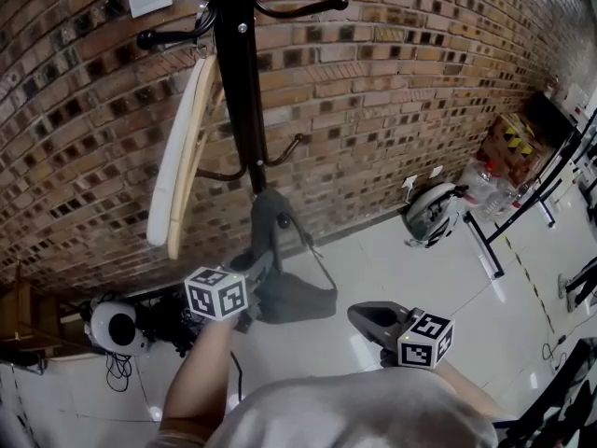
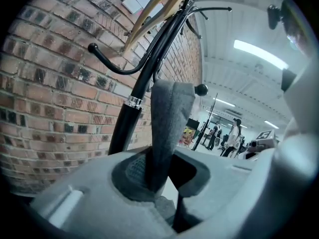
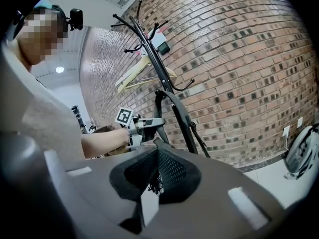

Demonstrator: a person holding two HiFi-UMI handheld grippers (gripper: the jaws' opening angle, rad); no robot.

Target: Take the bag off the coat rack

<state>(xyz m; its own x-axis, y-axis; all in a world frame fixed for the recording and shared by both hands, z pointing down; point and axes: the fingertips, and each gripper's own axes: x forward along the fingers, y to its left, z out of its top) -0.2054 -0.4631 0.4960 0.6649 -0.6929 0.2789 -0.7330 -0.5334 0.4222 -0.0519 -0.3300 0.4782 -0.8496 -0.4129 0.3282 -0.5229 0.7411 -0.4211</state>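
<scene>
A dark grey bag (image 1: 297, 296) hangs low on the black coat rack (image 1: 244, 82); its strap (image 1: 268, 215) runs up to a lower hook. My left gripper (image 1: 256, 271) is shut on that strap just above the bag. In the left gripper view the grey strap (image 2: 167, 128) is pinched between the pads of the left gripper (image 2: 155, 176) and rises toward a knobbed hook (image 2: 201, 89). My right gripper (image 1: 368, 316) hovers to the right of the bag, shut and holding nothing. The right gripper view shows its tips (image 3: 155, 146) together, with the left gripper (image 3: 149, 127) and the strap (image 3: 182, 111) beyond.
A pale wooden hanger (image 1: 182, 157) dangles from an upper hook, left of the pole. The brick wall (image 1: 401, 91) stands right behind the rack. On the floor are a white round device with cables (image 1: 117, 326), a grey-white object (image 1: 431, 213), a cardboard box (image 1: 511, 143) and black stand legs (image 1: 487, 245).
</scene>
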